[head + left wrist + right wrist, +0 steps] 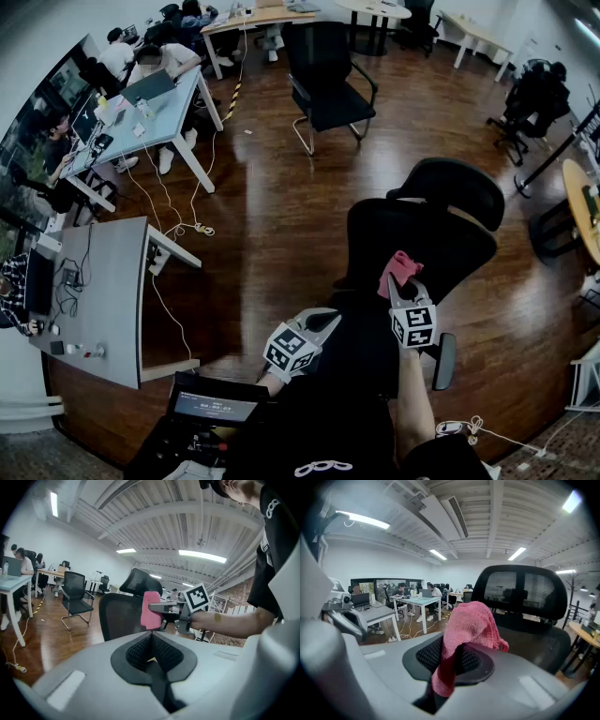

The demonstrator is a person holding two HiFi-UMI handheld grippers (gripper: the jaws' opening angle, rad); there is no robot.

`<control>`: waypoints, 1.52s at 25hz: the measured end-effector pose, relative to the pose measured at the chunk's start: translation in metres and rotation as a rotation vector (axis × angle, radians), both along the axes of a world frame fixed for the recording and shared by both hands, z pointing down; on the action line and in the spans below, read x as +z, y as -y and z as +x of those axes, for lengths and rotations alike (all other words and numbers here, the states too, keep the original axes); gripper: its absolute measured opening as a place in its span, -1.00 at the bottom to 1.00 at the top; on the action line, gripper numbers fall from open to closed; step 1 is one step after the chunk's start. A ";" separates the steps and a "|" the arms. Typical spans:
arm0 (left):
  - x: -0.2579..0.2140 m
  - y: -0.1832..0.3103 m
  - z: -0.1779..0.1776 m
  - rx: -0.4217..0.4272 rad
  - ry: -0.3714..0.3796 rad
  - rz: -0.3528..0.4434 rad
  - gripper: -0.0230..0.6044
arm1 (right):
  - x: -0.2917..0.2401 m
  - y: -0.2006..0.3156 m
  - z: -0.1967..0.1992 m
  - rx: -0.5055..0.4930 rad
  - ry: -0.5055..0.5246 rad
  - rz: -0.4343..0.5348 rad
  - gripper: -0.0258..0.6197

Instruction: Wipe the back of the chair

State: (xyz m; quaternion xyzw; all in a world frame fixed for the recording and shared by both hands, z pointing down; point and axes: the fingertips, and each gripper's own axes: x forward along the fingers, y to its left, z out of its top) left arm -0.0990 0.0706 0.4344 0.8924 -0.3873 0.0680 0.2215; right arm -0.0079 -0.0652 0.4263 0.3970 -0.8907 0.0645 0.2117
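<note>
Status: right claw (pixel 399 283) clenched on the pink cloth (pixel 403 266), one fold draped over the tips, a tail hanging below. The left claw (pixel 322 324) is closed on nothing, low and to the left of the chair (pixel 424 236)

Chair: black mesh back, separate slatted headrest (pixel 459 187) on top at the far side, armrest (pixel 443 361) near me on the right. It stands on the wood floor (pixel 262 206), right of centre, well apart from the grey desk (pixel 112 281) at left

The cloth is up at the upper part of the back; I can't confirm contact from any view

My call: approach phase, the wipe proper is yet to do. I'd press the draped fold flat on the mesh, run long top-to-bottom strokes, overlap the passes and keep the hard tips off the mesh. The chair may swivel under load, so I'd brace the frame with the left claw
</note>
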 end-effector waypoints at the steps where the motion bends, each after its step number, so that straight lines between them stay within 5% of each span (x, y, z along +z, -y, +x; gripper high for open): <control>1: 0.000 0.000 -0.002 -0.005 -0.001 -0.001 -0.97 | -0.003 0.008 -0.006 -0.010 -0.002 0.009 -0.77; 12: 0.001 0.012 -0.063 -0.121 0.000 -0.012 -0.97 | -0.010 0.083 -0.111 -0.141 -0.016 0.040 -0.77; 21: 0.005 0.025 -0.086 -0.143 0.011 -0.045 -0.97 | 0.026 0.133 -0.153 -0.200 -0.081 -0.029 -0.77; 28: 0.005 0.044 -0.072 -0.108 0.042 -0.051 -0.97 | 0.031 0.153 -0.101 -0.124 -0.068 -0.051 -0.77; 38: 0.002 0.057 -0.023 -0.004 0.048 -0.044 -0.97 | 0.032 0.188 0.074 0.176 -0.084 -0.047 -0.77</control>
